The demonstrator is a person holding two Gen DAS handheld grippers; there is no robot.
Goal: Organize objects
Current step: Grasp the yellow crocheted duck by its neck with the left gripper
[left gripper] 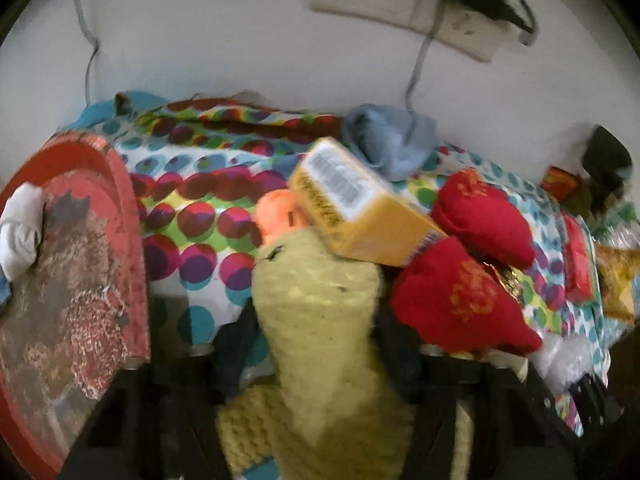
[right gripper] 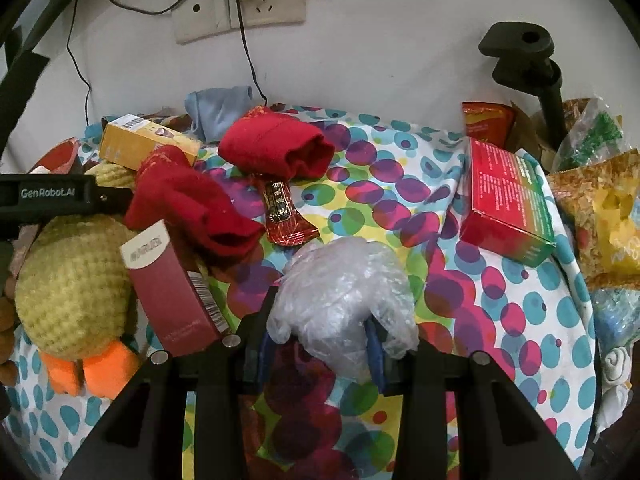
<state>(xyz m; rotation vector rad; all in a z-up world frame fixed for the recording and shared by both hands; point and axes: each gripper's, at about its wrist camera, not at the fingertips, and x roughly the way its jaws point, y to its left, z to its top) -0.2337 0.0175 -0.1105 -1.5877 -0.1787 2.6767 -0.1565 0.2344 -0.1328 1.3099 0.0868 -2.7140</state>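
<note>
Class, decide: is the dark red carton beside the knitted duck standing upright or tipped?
Tipped: the dark red carton leans against the knitted duck.

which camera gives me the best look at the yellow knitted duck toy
The right wrist view. There the duck toy shows whole: round knitted body and orange feet, lying beside the maroon box. The left wrist view is blurred and too close: the toy fills the space between the left gripper's fingers, partly under the yellow box.

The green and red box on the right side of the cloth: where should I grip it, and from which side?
Grip the green and red box across its two long side faces, coming from above. It lies flat on the cloth with its broad top face up and open cloth to its left.
</note>
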